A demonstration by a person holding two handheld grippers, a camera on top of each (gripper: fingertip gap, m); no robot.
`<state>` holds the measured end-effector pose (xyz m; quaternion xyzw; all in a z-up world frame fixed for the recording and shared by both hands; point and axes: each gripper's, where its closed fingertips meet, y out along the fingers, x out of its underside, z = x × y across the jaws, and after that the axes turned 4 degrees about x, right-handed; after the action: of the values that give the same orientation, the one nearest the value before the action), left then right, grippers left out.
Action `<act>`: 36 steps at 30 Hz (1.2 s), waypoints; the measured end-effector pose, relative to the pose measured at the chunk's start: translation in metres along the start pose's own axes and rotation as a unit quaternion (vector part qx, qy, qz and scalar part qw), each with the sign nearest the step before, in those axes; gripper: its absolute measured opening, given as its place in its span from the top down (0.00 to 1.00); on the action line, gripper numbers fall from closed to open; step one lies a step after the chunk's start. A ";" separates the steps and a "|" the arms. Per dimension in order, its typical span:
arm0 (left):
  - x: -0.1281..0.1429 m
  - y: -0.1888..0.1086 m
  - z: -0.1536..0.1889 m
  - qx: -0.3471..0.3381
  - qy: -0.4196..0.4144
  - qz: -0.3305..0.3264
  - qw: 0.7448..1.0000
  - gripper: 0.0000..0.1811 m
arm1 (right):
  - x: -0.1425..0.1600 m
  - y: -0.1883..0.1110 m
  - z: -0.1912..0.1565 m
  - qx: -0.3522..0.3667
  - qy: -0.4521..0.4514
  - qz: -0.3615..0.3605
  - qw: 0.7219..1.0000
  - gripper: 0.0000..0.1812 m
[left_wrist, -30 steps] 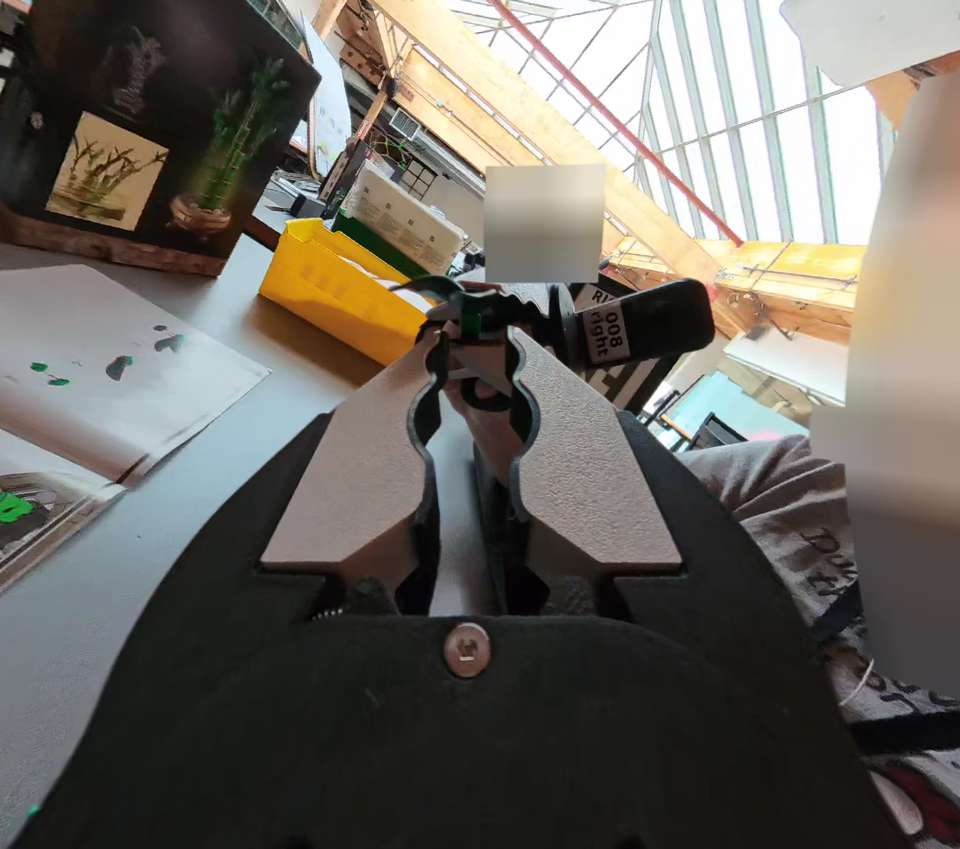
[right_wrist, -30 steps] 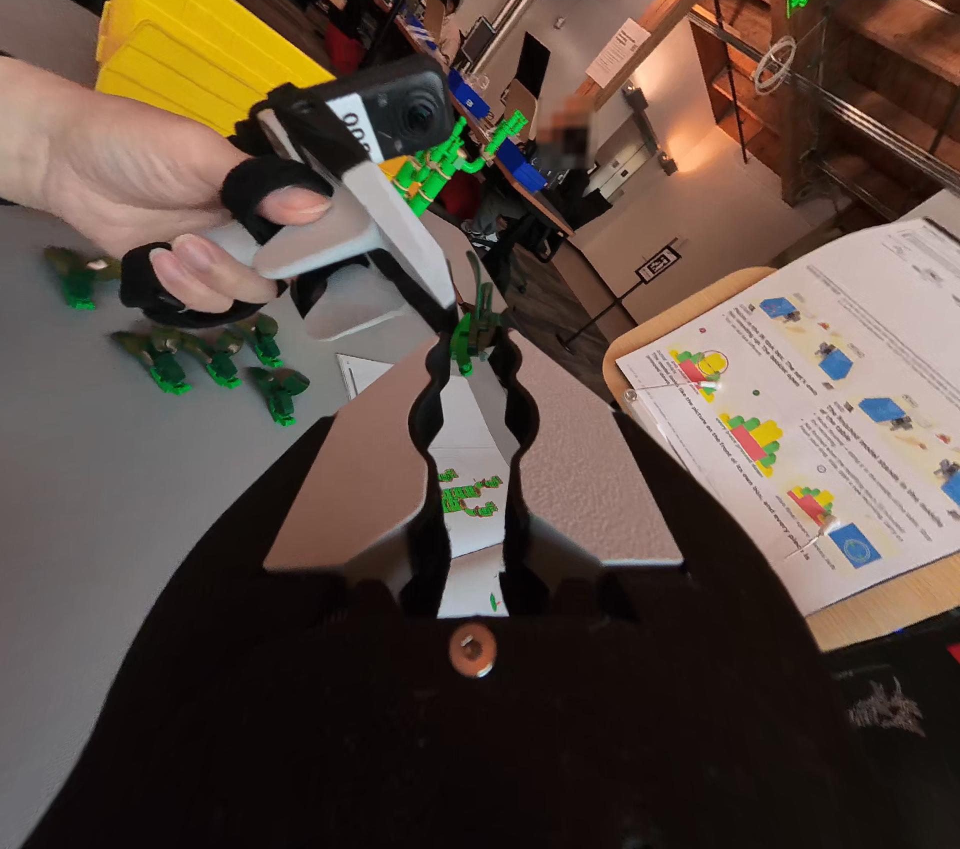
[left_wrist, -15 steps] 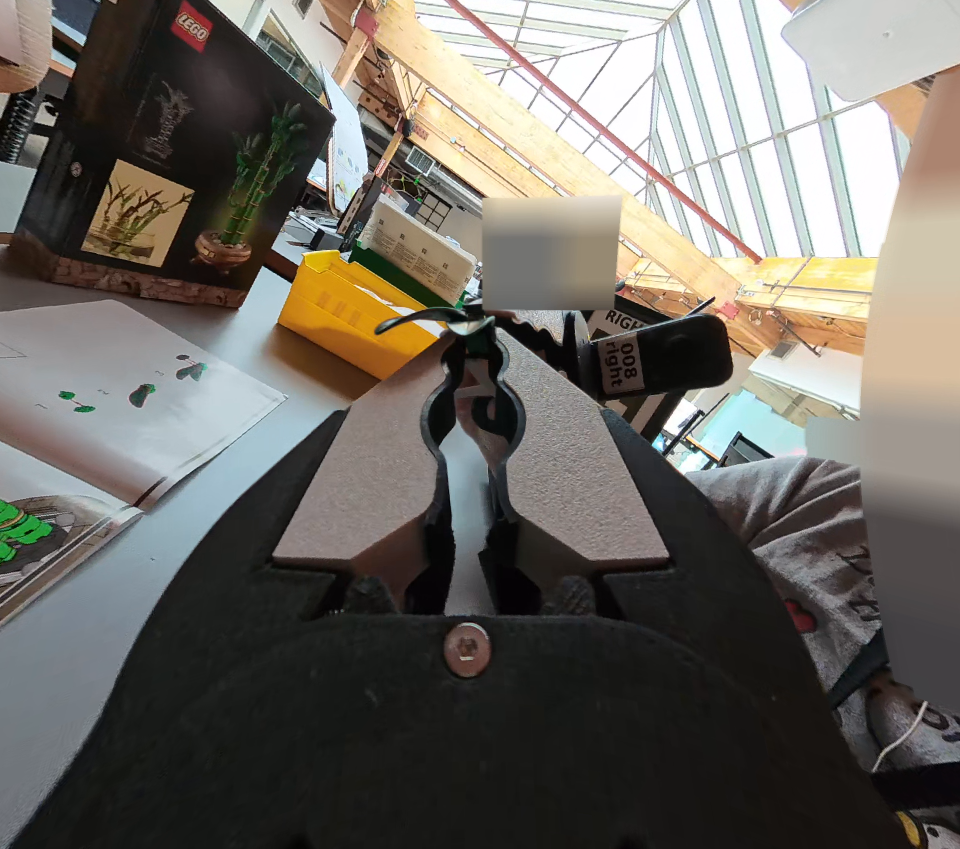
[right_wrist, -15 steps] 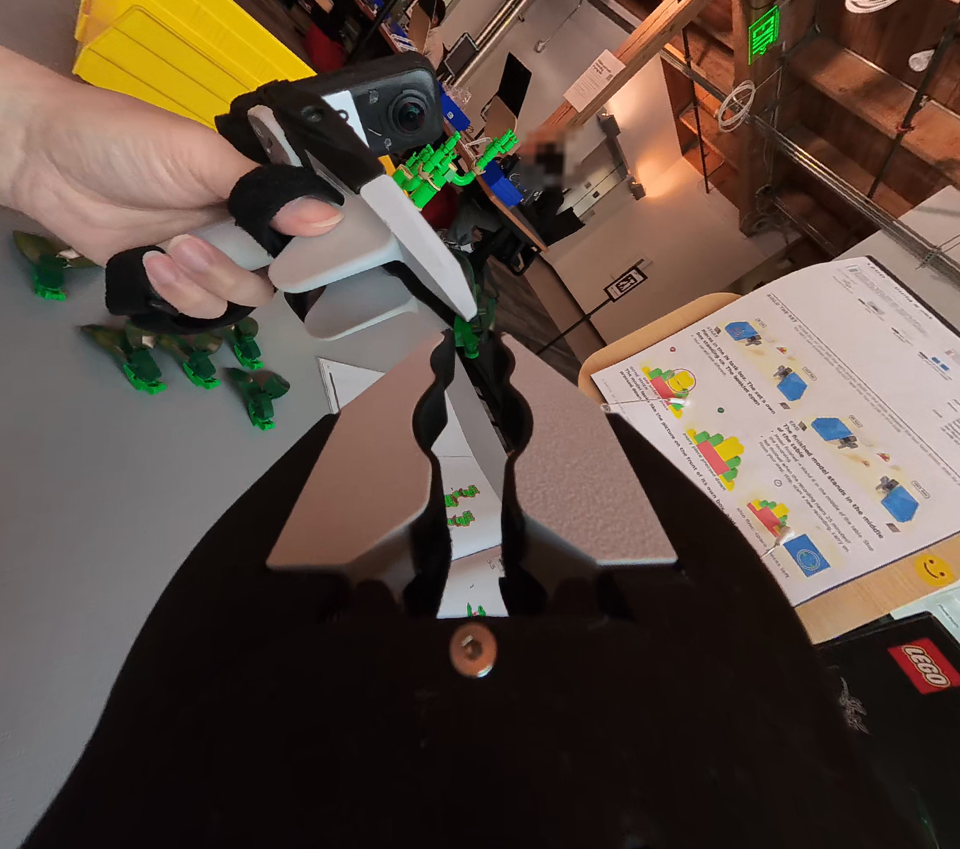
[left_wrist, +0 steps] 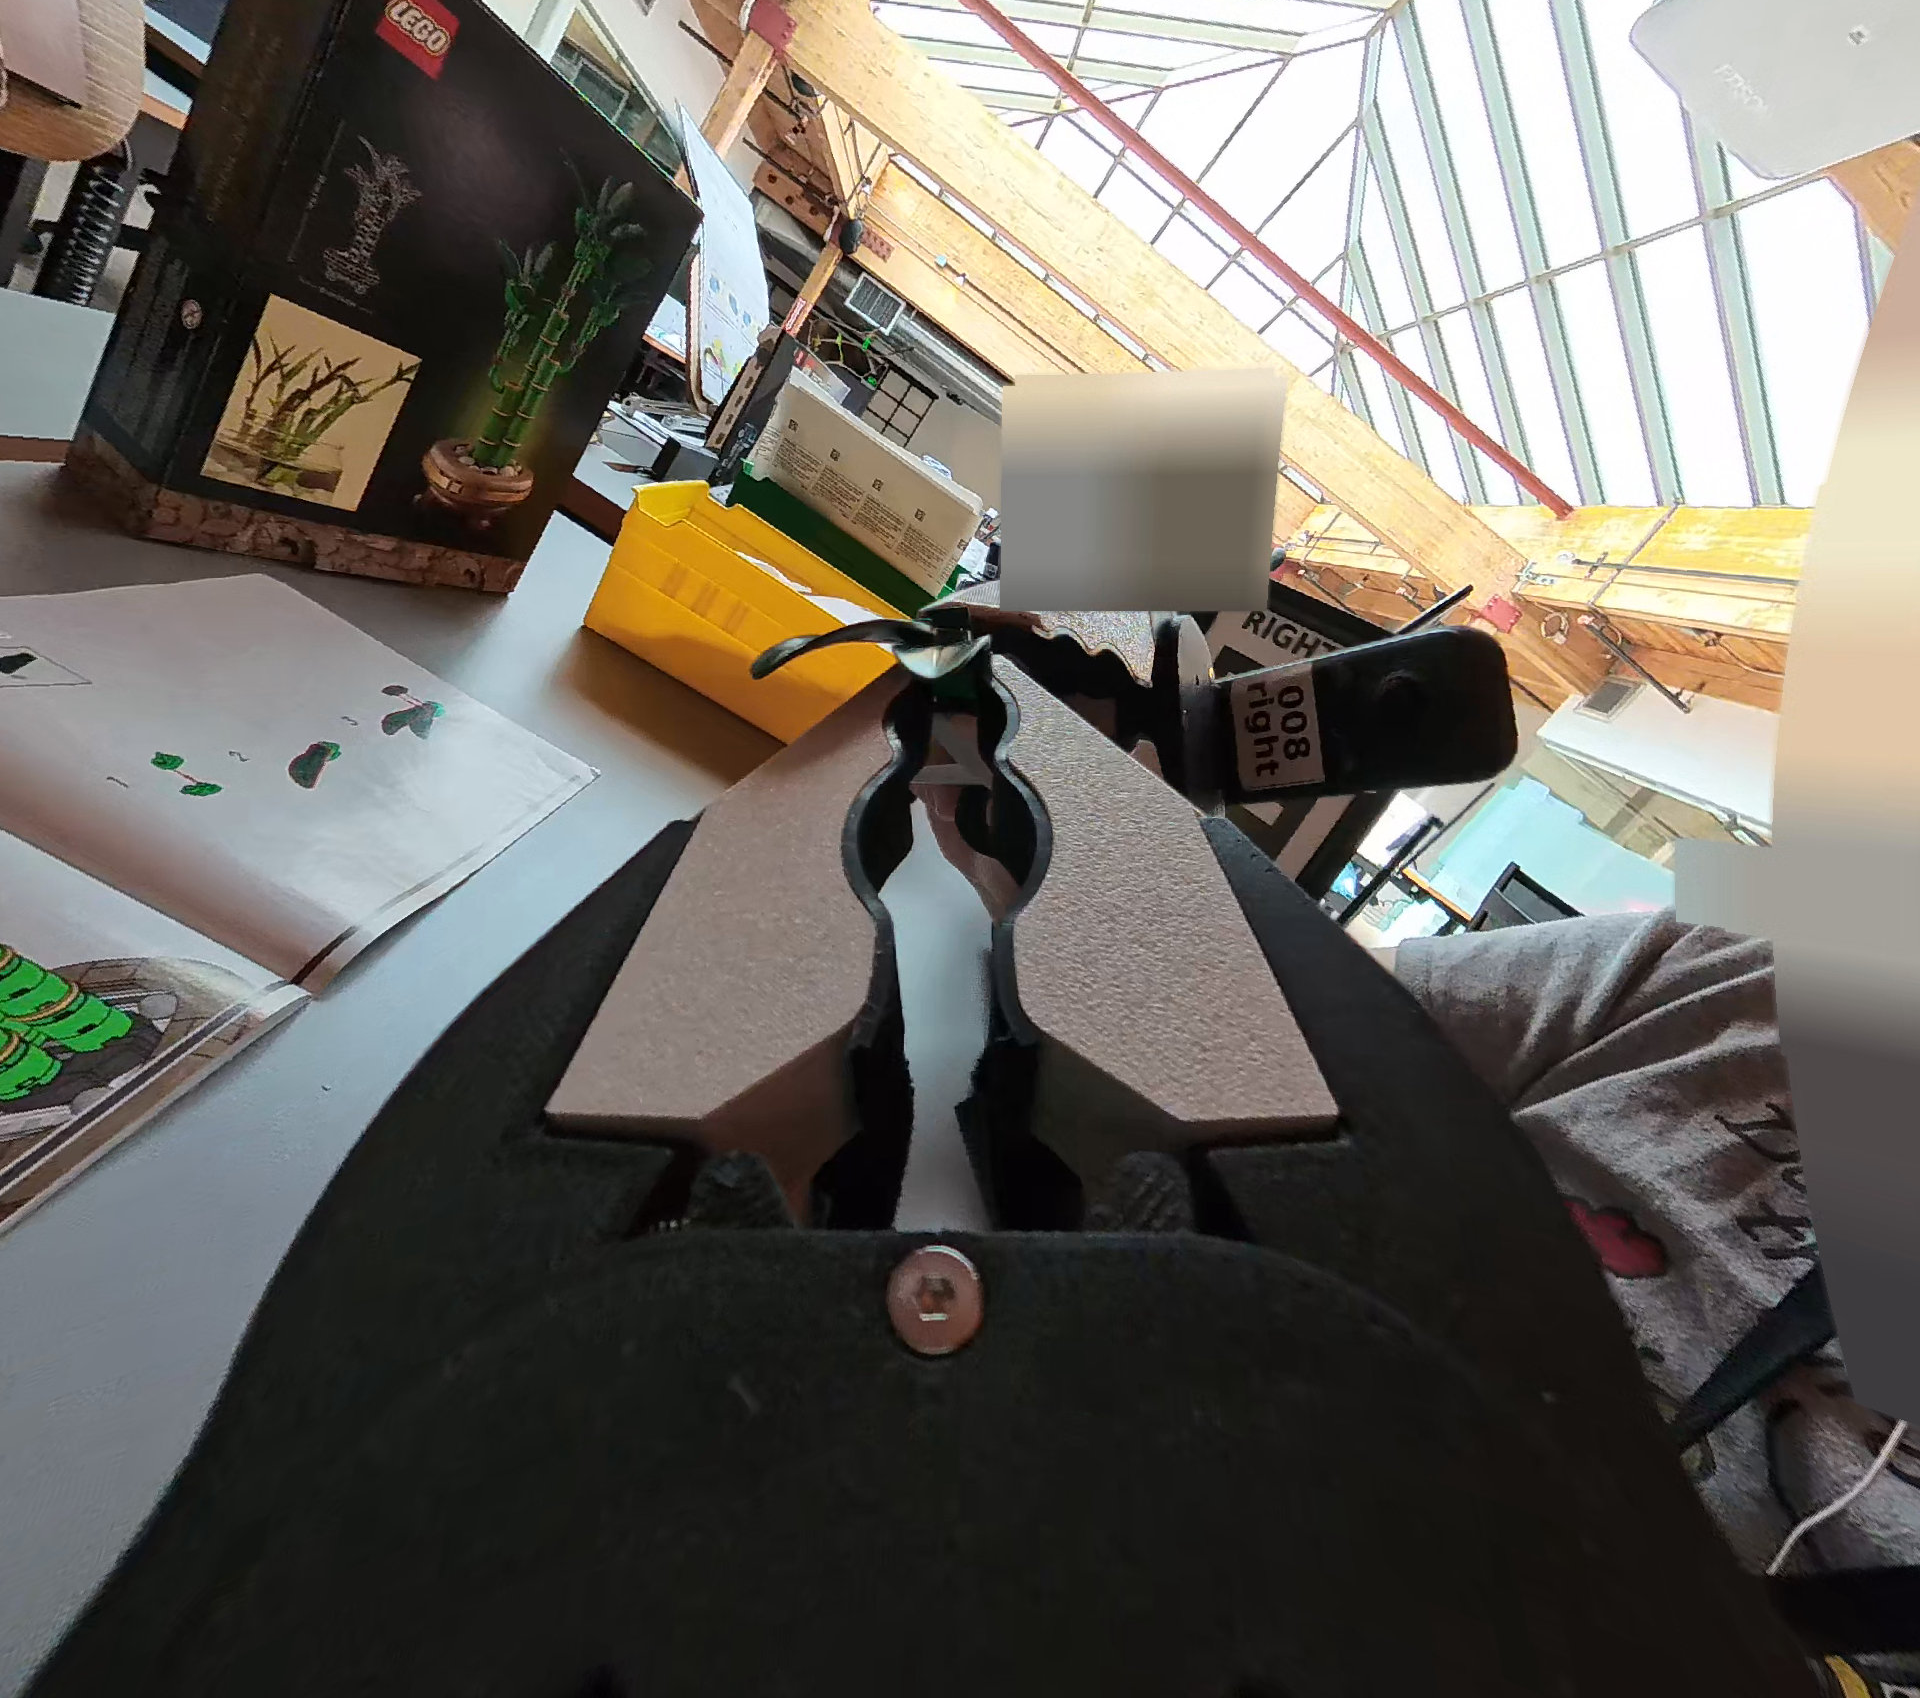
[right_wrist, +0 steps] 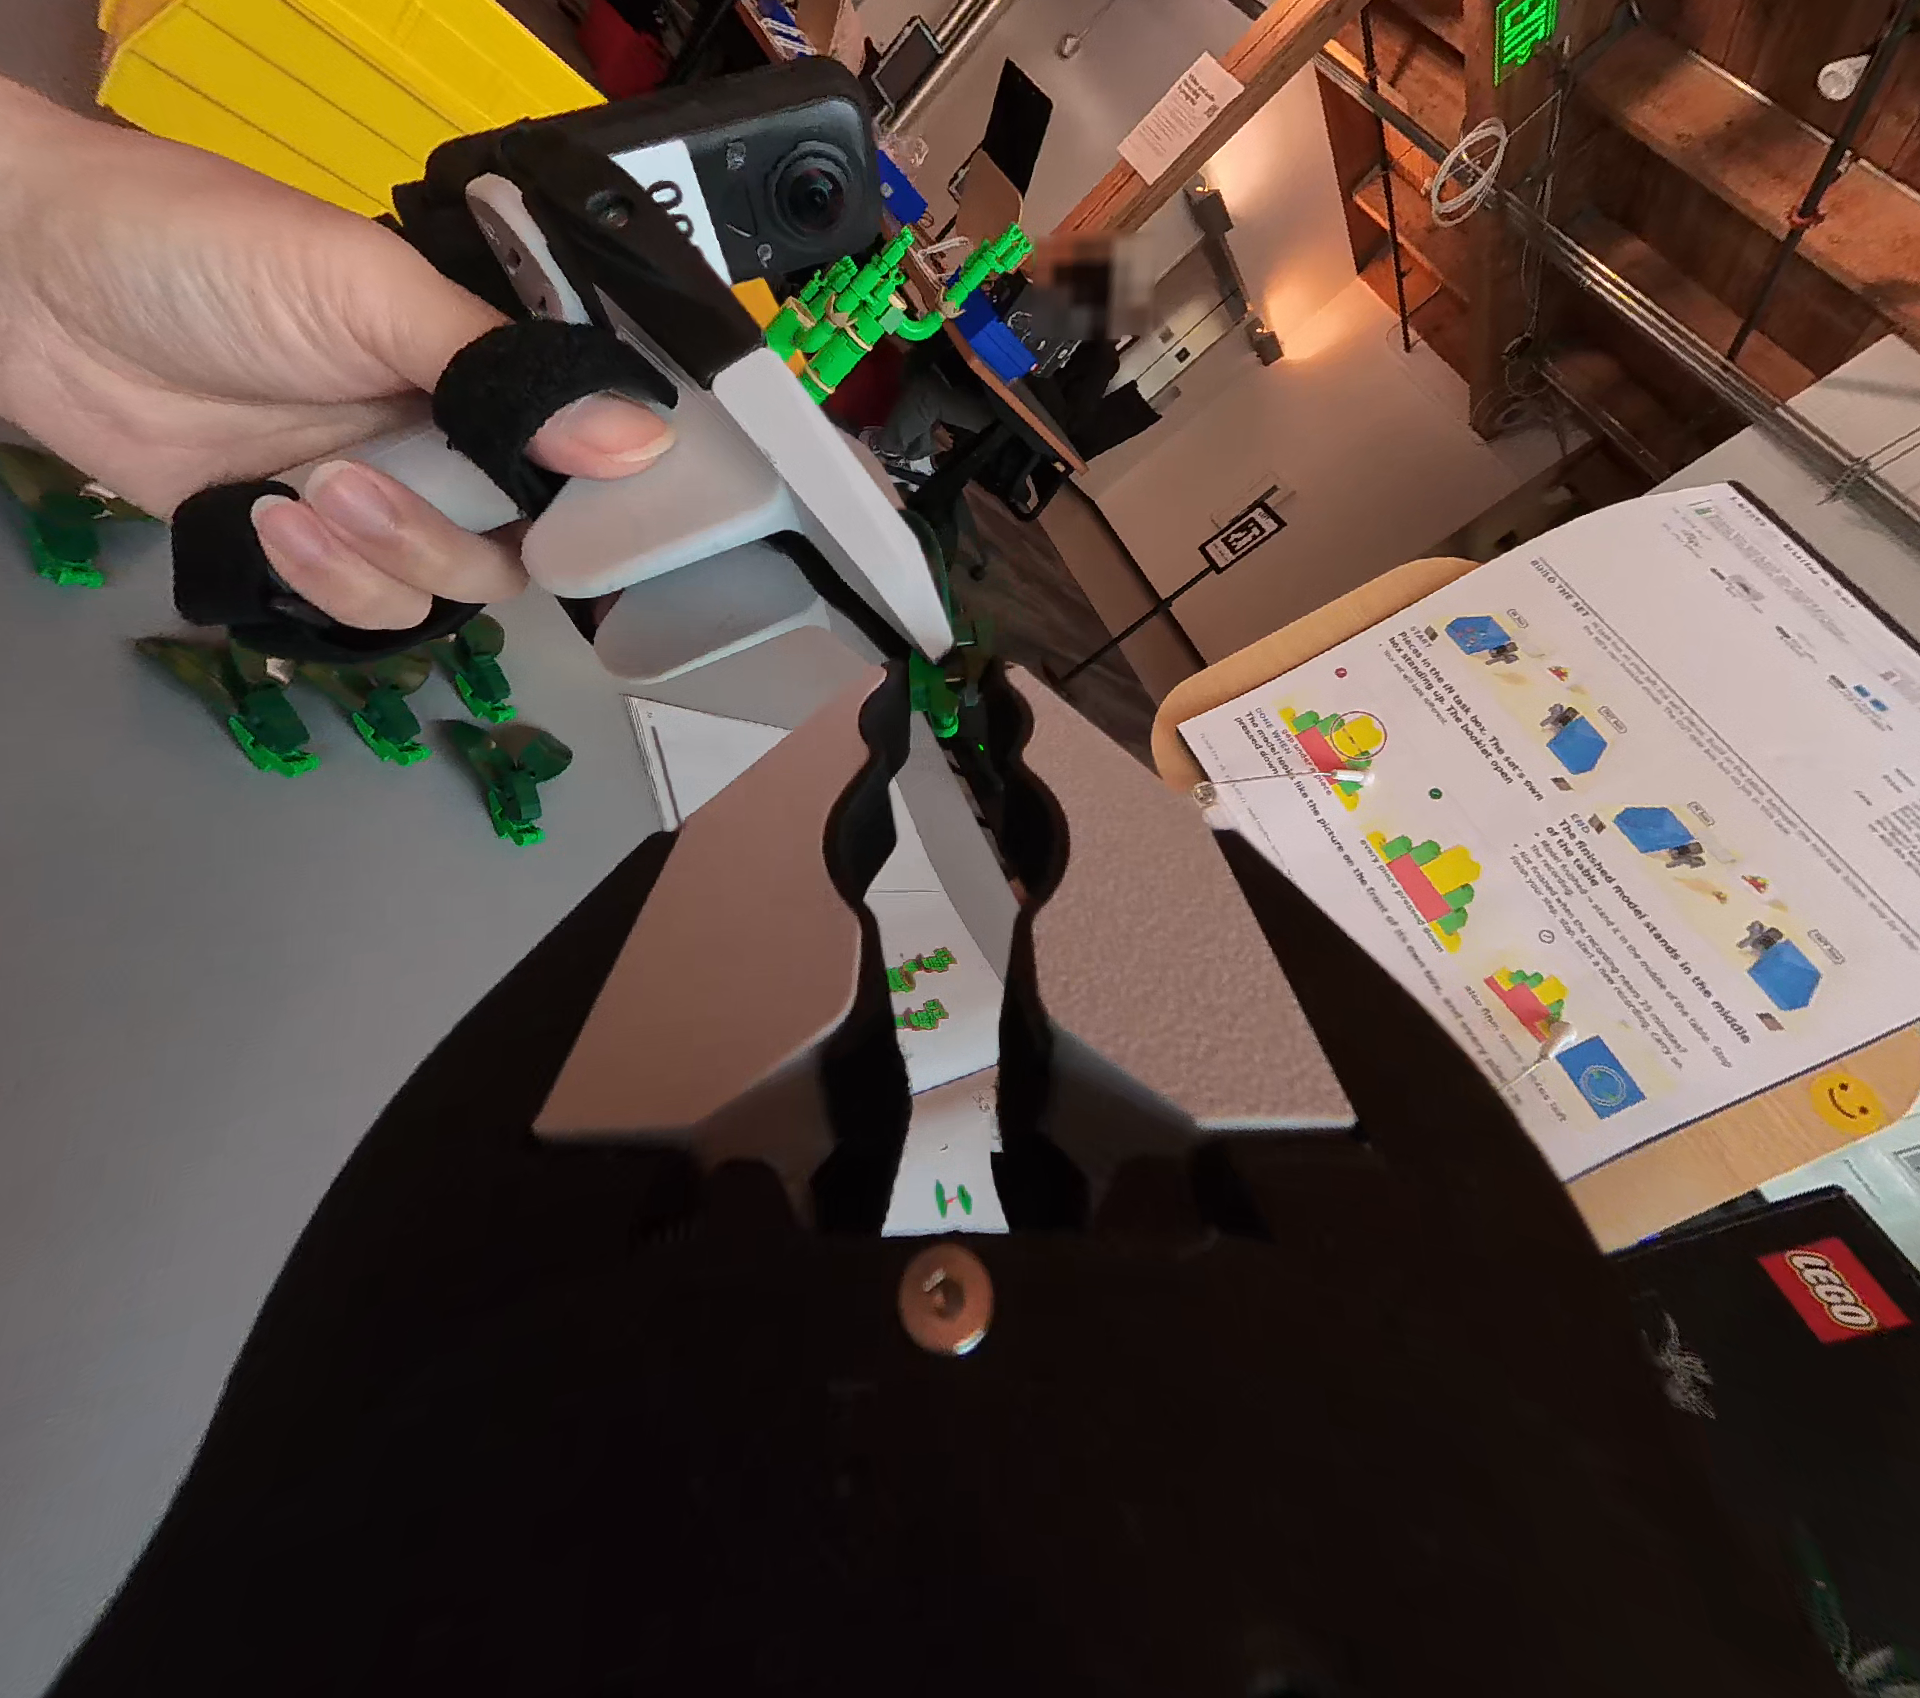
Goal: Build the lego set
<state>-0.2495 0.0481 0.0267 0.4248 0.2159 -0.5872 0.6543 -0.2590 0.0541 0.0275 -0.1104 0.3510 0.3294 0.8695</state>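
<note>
Left gripper pinching a small green leafy lego piece at its tips above the grey table, right gripper clamped on the same piece, 4 green leaf pieces lying nearby, yellow plastic bin behind

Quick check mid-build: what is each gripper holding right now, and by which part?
Left gripper pinches the small green leaf piece by its base, its dark leaf sticking out sideways. Right gripper meets the same piece at its tips; its exact hold is unclear.

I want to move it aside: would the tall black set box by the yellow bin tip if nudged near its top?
Probably. The set box stands upright on a narrow base on the table, so a high push may topple it. It looks like thin cardboard, likely light, so it may also slide.
</note>
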 end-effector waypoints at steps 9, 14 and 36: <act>0.000 0.001 0.001 0.004 -0.011 0.006 1.000 0.97 | 0.000 -0.001 0.000 0.004 -0.018 -0.014 1.000 0.95; -0.002 0.001 0.004 0.006 -0.011 0.010 1.000 0.97 | -0.002 -0.002 0.001 0.017 -0.042 -0.019 0.999 0.94; 0.029 -0.024 -0.014 -0.222 0.582 -0.284 0.729 0.82 | 0.025 -0.005 -0.038 -0.156 0.009 -0.057 0.986 0.93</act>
<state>-0.2631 0.0436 -0.0104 0.4452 0.7890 -0.3189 0.2786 -0.2628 0.0470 -0.0178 -0.2679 0.2966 0.3288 0.8557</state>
